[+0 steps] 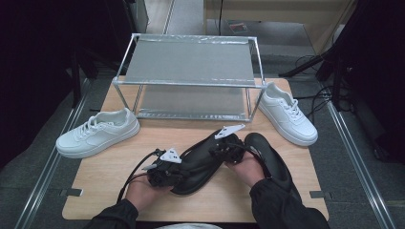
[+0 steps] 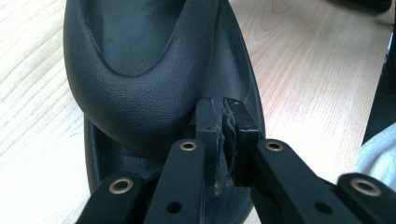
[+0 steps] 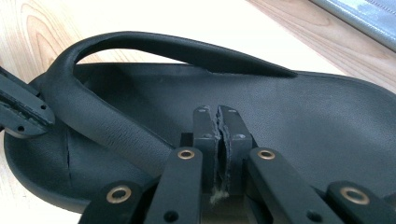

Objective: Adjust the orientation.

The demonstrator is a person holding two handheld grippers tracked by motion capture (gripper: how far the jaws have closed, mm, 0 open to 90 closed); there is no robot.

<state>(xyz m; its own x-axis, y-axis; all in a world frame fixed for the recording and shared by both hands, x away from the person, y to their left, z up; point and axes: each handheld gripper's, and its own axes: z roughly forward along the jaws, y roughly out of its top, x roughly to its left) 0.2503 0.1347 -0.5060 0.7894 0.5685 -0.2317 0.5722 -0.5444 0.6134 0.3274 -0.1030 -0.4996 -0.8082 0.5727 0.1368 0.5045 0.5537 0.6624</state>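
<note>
A black slide sandal (image 1: 200,167) lies on the wooden table (image 1: 110,167), with a second black sandal (image 1: 270,157) just to its right. My left gripper (image 1: 184,174) is at the near-left end of the first sandal. In the left gripper view the sandal (image 2: 140,93) shows its wide strap, and my left gripper (image 2: 223,116) is shut, its pads together right at the strap's base by the sole's edge. My right gripper (image 1: 217,152) is at the sandal's right side. Over the footbed (image 3: 303,121), my right gripper (image 3: 218,123) is shut, and nothing shows between its pads.
A white sneaker (image 1: 98,133) lies at the table's left edge and another (image 1: 289,114) at the right. A metal-framed two-level rack (image 1: 191,76) stands at the back of the table. The left gripper's jaw (image 3: 18,109) shows by the strap in the right gripper view.
</note>
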